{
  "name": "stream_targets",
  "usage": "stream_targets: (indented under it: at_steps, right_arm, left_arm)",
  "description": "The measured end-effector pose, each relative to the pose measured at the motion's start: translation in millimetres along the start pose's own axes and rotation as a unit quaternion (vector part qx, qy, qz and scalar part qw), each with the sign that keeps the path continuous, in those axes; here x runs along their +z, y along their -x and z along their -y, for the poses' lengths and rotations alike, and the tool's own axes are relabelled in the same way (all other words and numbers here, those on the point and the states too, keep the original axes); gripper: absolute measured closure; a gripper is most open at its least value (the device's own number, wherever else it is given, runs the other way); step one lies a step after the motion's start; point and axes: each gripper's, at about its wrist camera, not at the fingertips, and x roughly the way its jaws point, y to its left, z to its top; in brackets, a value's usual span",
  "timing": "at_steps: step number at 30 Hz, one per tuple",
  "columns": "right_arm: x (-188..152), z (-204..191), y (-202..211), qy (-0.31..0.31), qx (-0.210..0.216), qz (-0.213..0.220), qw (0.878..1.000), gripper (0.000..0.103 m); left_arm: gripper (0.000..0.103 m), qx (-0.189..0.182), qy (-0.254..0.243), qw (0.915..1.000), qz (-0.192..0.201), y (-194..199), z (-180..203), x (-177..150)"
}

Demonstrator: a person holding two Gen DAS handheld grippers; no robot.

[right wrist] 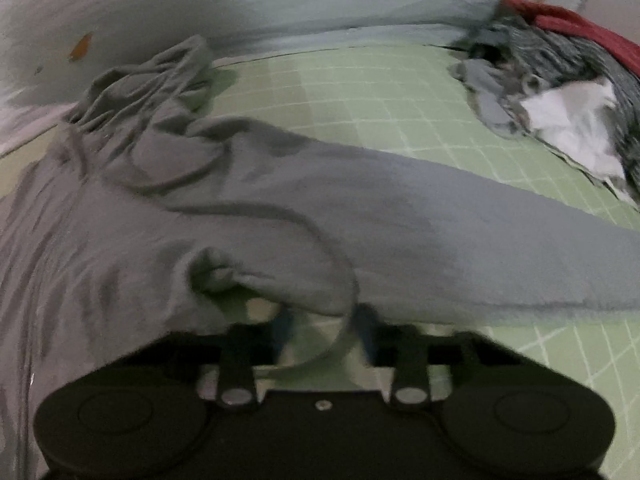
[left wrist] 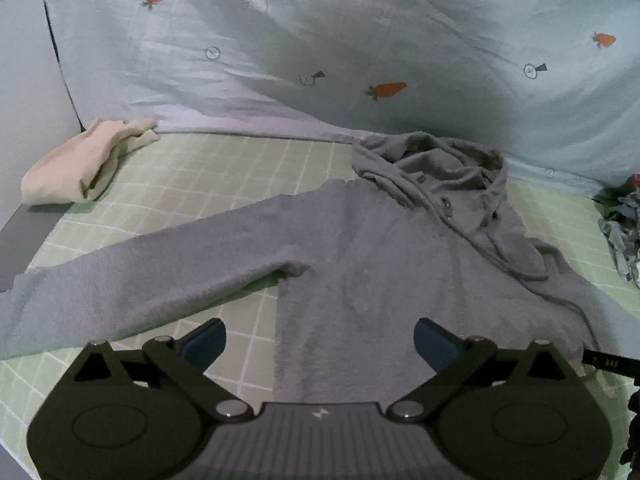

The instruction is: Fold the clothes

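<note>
A grey hoodie (left wrist: 360,248) lies spread face up on the green checked sheet (left wrist: 200,172), hood bunched at the far side and one sleeve stretched out to the left. My left gripper (left wrist: 320,336) hovers over the hoodie's lower body, jaws wide open with nothing between them. In the blurred right wrist view the hoodie (right wrist: 280,208) fills the frame, its other sleeve running off to the right. My right gripper (right wrist: 322,316) sits at the fold under that sleeve, jaws drawn close on the fabric edge, where a drawstring loop hangs.
A folded beige garment (left wrist: 80,168) rests at the far left of the sheet. A pale blue quilt (left wrist: 320,40) with carrot prints rises behind. A heap of grey, white and red clothes (right wrist: 560,92) lies at the right.
</note>
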Motion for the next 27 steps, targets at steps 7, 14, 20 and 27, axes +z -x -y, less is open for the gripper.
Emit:
stream_targets:
  at_steps: [7, 14, 20, 27]
  right_arm:
    - [8.0, 1.3, 46.7, -0.028, 0.013, 0.087, 0.996, 0.1]
    - [41.6, -16.0, 126.5, -0.055, 0.099, 0.206, 0.972, 0.1]
    - [38.4, -56.0, 122.1, -0.037, 0.208, 0.165, 0.963, 0.099]
    - [19.5, -85.4, 52.1, 0.003, 0.177, 0.024, 0.984, 0.054]
  left_arm:
    - [0.003, -0.022, -0.018, 0.9996, 0.009, -2.4, 2.8, 1.8]
    - [0.003, -0.044, -0.003, 0.9988, 0.019, -2.9, -8.9, 7.8]
    - [0.003, -0.049, 0.006, 0.9986, 0.018, -6.0, -18.0, 8.0]
    - [0.003, -0.032, 0.012, 0.9993, 0.013, -8.3, -25.1, 5.6]
